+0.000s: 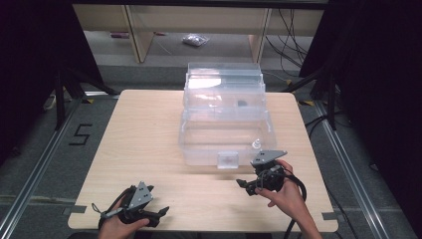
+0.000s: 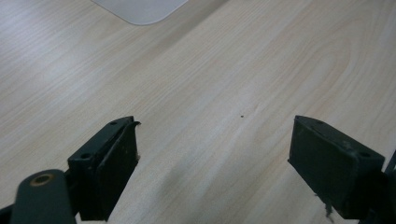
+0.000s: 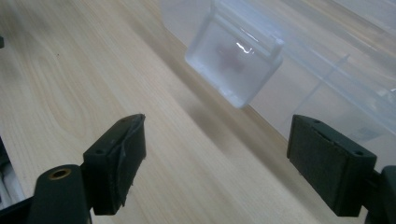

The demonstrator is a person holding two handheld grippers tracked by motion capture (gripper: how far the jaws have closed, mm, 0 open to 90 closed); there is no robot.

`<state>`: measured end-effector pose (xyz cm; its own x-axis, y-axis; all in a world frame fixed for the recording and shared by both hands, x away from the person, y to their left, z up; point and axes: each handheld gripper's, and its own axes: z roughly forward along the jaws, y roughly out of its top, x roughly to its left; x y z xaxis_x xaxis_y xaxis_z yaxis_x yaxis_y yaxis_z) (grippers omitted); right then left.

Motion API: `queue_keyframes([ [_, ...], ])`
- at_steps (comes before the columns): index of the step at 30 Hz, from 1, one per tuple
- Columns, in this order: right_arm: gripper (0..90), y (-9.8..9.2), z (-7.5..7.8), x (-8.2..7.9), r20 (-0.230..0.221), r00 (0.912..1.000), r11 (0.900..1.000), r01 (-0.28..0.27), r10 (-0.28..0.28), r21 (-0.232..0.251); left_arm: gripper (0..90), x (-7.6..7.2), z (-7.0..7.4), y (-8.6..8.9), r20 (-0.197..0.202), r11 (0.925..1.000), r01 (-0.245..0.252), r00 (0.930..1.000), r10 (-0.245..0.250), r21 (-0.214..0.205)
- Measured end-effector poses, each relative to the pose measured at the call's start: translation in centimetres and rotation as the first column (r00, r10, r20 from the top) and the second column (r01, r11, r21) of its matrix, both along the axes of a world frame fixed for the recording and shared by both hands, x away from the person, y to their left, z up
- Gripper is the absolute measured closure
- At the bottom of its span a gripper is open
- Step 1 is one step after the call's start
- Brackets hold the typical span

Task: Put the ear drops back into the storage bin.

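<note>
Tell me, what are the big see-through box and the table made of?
The box looks like clear plastic: you can see the table through its walls, and it shines where light hits. Its front latch seems the same plastic, only cloudier. The table looks like pale wood or a wood-look coating, since grain lines run across it; which of the two I cannot tell. Its finish is smooth and fairly dull.

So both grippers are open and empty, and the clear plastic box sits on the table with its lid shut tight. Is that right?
Not quite. The clear plastic box has its lid raised, standing open at the back, as the high view shows. The rest holds: the left gripper and the right gripper are both open and empty, and the box sits on the table.
</note>
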<state>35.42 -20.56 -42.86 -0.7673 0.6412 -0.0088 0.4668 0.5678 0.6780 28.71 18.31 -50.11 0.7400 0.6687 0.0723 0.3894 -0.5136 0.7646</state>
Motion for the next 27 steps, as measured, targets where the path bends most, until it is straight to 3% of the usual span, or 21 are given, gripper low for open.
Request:
queue_keyframes([
  [1,20.5,0.0,-0.1,-0.1,0.005,1.0000,1.0000,0.006,-0.006,0.005,15.0,0.1,0.2,0.2,-0.001,0.9994,0.004,1.0000,-0.004,0.035],
  [2,20.5,0.1,-0.2,-0.2,-0.013,0.9999,0.9999,0.007,-0.007,0.008,15.0,0.0,0.1,0.1,0.000,0.9998,0.009,1.0000,-0.009,0.018],
  [3,20.5,0.1,-0.4,-0.1,0.017,0.9998,0.9997,-0.014,0.014,0.017,15.0,0.0,0.0,0.0,-0.001,1.0000,0.002,1.0000,-0.002,0.003],
  [4,20.5,0.0,-0.4,-0.4,-0.011,0.9999,0.9999,0.008,-0.008,0.009,15.0,0.0,0.0,0.0,-0.001,1.0000,0.001,1.0000,-0.001,0.004],
  [7,20.4,0.1,-0.6,-0.6,-0.017,0.9999,0.9999,0.003,-0.002,0.014,15.0,0.0,0.1,0.0,0.001,0.9998,0.006,1.0000,-0.006,0.017],
  [8,20.4,0.1,-0.8,-0.6,0.003,1.0000,0.9998,0.005,-0.005,0.018,15.0,0.0,0.0,0.0,-0.001,0.9999,0.007,1.0000,-0.007,0.014],
  [9,20.4,0.1,-0.9,-0.8,-0.023,0.9995,0.9994,0.023,-0.022,0.026,15.0,0.0,0.0,0.0,0.001,0.9998,0.006,1.0000,-0.006,0.020],
  [12,20.1,-0.1,-1.2,-0.9,0.006,0.9999,0.9996,0.010,-0.010,0.028,15.0,0.0,0.1,0.0,-0.001,0.9999,0.007,1.0000,-0.007,0.014],
  [14,20.1,-0.1,-1.3,-1.2,-0.016,0.9995,0.9987,0.029,-0.028,0.043,15.0,0.0,0.0,0.1,0.001,0.9998,0.006,1.0000,-0.006,0.020],
  [18,19.9,-0.3,-1.8,-1.2,0.014,0.9998,0.9987,0.012,-0.013,0.050,15.0,0.0,0.1,0.0,0.001,0.9998,0.007,1.0000,-0.007,0.019],
  [19,19.9,-0.4,-1.8,-1.3,0.009,0.9997,0.9989,0.022,-0.022,0.042,15.0,0.0,0.1,0.0,0.000,0.9998,0.008,1.0000,-0.008,0.020],
  [20,19.8,-0.5,-1.9,-1.2,0.002,1.0000,0.9988,-0.004,0.004,0.048,15.0,0.0,0.1,0.1,0.002,0.9997,0.007,1.0000,-0.007,0.024],
  [22,19.8,-0.6,-1.9,-1.5,-0.017,0.9996,0.9990,0.024,-0.023,0.037,15.0,0.0,0.1,0.0,0.003,0.9998,0.006,1.0000,-0.006,0.021],
  [23,19.7,-0.6,-2.2,-1.5,0.011,0.9999,0.9988,0.009,-0.009,0.049,15.0,0.0,0.1,0.0,0.000,0.9997,0.011,0.9999,-0.011,0.021],
  [24,19.7,-0.6,-2.2,-1.7,-0.017,0.9994,0.9987,0.029,-0.028,0.041,15.0,0.0,0.0,0.0,-0.002,0.9998,0.009,1.0000,-0.008,0.017],
  [25,19.8,-0.6,-2.4,-1.6,0.006,1.0000,0.9988,0.004,-0.004,0.049,15.0,0.0,0.0,0.0,-0.002,0.9998,0.008,1.0000,-0.008,0.017],
  [27,19.8,-0.7,-2.5,-1.7,-0.008,0.9999,0.9988,0.010,-0.010,0.049,15.0,0.0,0.1,0.0,-0.002,0.9999,0.006,1.0000,-0.006,0.013],
])
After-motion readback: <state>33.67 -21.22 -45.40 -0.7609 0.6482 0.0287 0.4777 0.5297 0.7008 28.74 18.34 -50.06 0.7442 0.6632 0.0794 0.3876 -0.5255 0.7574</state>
